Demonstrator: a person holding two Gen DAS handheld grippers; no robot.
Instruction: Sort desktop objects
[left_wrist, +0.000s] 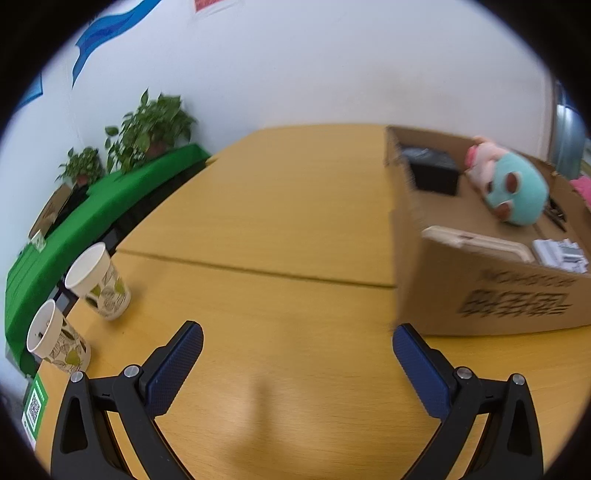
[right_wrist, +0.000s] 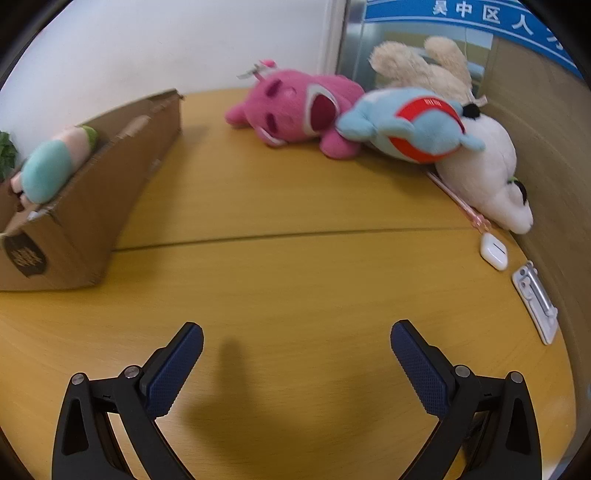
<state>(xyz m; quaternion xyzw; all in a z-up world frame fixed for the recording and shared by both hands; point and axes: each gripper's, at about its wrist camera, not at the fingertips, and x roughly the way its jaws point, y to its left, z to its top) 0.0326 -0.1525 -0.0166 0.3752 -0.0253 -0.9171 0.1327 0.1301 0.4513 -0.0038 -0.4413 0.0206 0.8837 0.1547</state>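
My left gripper hangs open over bare wooden desk, nothing between its blue pads. A cardboard box stands to its right, holding a teal-and-pink plush, a black box and flat items. Two leaf-patterned paper cups stand at the left edge. My right gripper is also open and empty above the desk. Beyond it lie a pink plush, a blue plush with a red band and a white plush. The same box is at the left.
A white earbud case and a flat white metal clip lie by the right partition wall. A beige plush sits behind the toys. Potted plants stand on a green-covered table at far left. A QR sticker marks the desk corner.
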